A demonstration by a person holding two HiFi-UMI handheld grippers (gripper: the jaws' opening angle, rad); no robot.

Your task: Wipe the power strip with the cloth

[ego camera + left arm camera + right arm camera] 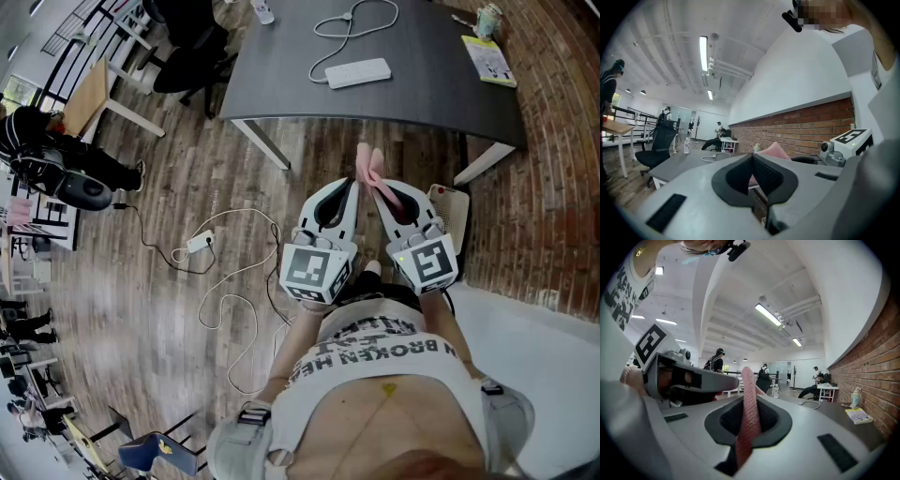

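The white power strip point(357, 72) lies with its looped cable point(352, 23) on the dark grey table point(281, 84), well ahead of both grippers. My right gripper point(379, 187) is shut on a pink cloth point(371, 169), which stands up from between its closed jaws. In the right gripper view the cloth point(749, 413) runs as a narrow strip through that gripper point(750, 401). Close beside it on the left, my left gripper point(350, 187) is shut with nothing in it. In the left gripper view the cloth point(773, 150) shows just past that gripper point(753, 158). Both are held level near the person's body, over the floor.
A yellow booklet point(488, 59) and a small bottle point(487, 17) sit at the table's right end by the brick wall point(553, 141). A second power strip point(200, 243) with loose cables lies on the wooden floor to the left. An office chair point(192, 52) stands by the table's left corner.
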